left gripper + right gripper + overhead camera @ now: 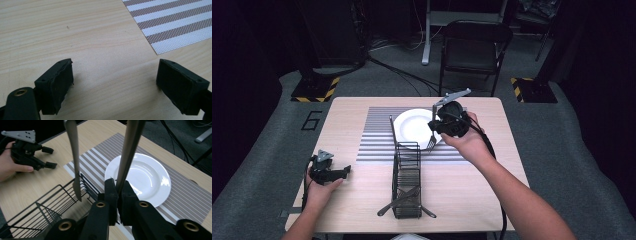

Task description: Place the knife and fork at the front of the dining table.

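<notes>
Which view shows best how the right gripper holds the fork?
The right gripper view: the jaws of the right gripper are clamped on the fork handle. The high view shows the fork hanging small over the plate.

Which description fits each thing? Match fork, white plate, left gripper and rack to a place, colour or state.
Things:
1. fork
2. white plate
3. left gripper
4. rack

Descriptions:
A. on the striped mat
B. open, over bare tabletop
C. clamped in the right gripper
D. made of black wire

Pairs: 1-C, 2-A, 3-B, 4-D
</notes>
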Motion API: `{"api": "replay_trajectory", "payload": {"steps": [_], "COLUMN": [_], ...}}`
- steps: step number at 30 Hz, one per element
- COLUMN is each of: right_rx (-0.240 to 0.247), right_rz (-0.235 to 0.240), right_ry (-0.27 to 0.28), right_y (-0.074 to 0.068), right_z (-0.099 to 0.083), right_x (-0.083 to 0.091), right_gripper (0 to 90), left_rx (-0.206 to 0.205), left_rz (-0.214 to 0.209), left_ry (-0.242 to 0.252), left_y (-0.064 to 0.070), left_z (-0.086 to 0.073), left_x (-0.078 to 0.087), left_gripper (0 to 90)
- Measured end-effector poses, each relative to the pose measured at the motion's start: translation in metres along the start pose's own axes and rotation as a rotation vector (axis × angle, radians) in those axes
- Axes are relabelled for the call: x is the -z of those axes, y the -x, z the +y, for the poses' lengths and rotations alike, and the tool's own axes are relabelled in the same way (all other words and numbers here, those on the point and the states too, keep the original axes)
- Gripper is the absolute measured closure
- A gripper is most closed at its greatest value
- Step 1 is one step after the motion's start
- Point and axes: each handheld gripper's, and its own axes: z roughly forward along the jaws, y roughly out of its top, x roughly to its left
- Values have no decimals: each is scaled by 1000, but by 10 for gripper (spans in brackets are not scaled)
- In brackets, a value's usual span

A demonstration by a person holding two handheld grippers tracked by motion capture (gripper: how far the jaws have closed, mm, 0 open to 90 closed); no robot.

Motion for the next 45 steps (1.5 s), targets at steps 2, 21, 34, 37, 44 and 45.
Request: {"api": "replay_trajectory", "payload": {"steps": [2, 21, 34, 37, 44, 45], "right_rx": [-11, -86, -140, -147, -150, -154], "right_rz": [-17, -93, -147, -146, -154, -162], "right_ry": [-7, -47, -103, -120, -136, -136], "right_y": [7, 39, 63, 67, 71, 72], "right_z": [-5, -41, -61, -66, -74, -75], "right_x": [-1, -32, -64, -70, -76, -78], "right_gripper": [868, 869, 869, 868, 868, 868], "left_rx": [0, 0, 0, 0, 0, 0], "left_rz": [0, 0, 0, -1, -1, -1], "left_ry": [0, 0, 0, 0, 0, 0], "left_y": [0, 0, 0, 0, 0, 0], "left_z": [0, 0, 0, 0, 0, 0], "left_x": [0, 0, 0, 0, 0, 0], "left_gripper": [139, 139, 139, 140, 140, 139]}}
